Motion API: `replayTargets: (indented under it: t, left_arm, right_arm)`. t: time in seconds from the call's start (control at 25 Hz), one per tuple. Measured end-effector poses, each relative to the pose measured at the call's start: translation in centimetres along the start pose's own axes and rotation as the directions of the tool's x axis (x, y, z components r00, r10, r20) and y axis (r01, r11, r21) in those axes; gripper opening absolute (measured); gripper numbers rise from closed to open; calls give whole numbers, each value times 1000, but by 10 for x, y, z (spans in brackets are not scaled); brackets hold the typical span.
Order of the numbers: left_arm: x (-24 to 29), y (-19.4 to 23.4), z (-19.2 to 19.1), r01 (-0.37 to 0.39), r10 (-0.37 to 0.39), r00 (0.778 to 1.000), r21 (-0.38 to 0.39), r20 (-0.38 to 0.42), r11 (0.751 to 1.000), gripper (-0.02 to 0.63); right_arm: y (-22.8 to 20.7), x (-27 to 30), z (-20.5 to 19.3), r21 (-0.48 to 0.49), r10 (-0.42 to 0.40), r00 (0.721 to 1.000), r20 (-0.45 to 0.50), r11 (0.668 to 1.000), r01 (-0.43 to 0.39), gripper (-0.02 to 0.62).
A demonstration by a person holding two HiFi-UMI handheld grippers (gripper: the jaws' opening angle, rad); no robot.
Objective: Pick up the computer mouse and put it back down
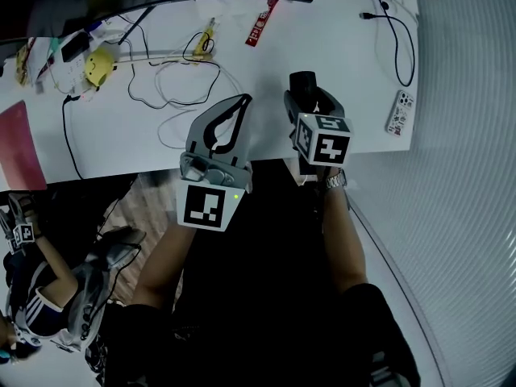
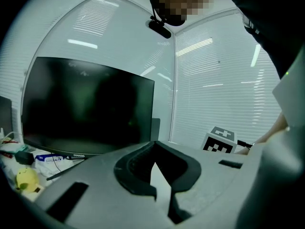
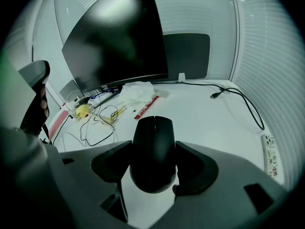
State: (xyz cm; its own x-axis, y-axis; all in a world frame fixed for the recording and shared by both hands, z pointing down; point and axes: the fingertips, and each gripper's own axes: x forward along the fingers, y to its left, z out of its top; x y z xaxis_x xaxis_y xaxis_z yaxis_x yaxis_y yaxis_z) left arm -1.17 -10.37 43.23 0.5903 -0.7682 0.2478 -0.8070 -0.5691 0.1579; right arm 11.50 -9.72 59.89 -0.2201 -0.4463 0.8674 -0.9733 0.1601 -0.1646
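Note:
The black computer mouse (image 1: 303, 83) (image 3: 152, 137) sits between the jaws of my right gripper (image 1: 309, 103) (image 3: 153, 163), which is shut on its sides over the white desk (image 1: 266, 63). I cannot tell whether the mouse touches the desk. My left gripper (image 1: 239, 103) (image 2: 153, 147) is held beside it to the left, near the desk's front edge. It is tilted up toward the monitor (image 2: 86, 109), its tips meet and nothing is between them.
Loose cables (image 1: 181, 87), a yellow toy (image 1: 98, 65) and a red strip (image 1: 260, 24) lie at the back left of the desk. A black cable (image 1: 399, 39) and a white phone (image 1: 400, 111) lie at the right edge. Another person (image 1: 48, 297) sits at lower left.

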Motion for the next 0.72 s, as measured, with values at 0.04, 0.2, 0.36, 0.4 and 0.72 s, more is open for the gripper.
replayTargets:
  t: [0.04, 0.2, 0.36, 0.4, 0.72]
  left_arm:
    - [-1, -2, 1, -6, 6, 1000, -1, 0, 1000, 5]
    - [-7, -11, 2, -35, 35, 999, 3, 17, 999, 6]
    - [-13, -26, 2, -63, 63, 997, 13, 49, 998, 5]
    - [-14, -30, 2, -71, 70, 996, 18, 55, 997, 5]
    - [-29, -49, 8, -125, 121, 985, 27, 120, 992, 5]
  right_arm:
    - [-1, -4, 2, -4, 3, 1000, 6, 1000, -3, 285]
    - [-3, -19, 6, -27, 23, 998, 53, 999, -22, 285]
    - [-8, -35, 7, -44, 51, 992, 117, 998, -46, 285]
    - [-10, -39, 7, -46, 57, 990, 130, 998, -51, 285]
    - [-21, -73, 5, -65, 73, 974, 215, 996, -60, 285]
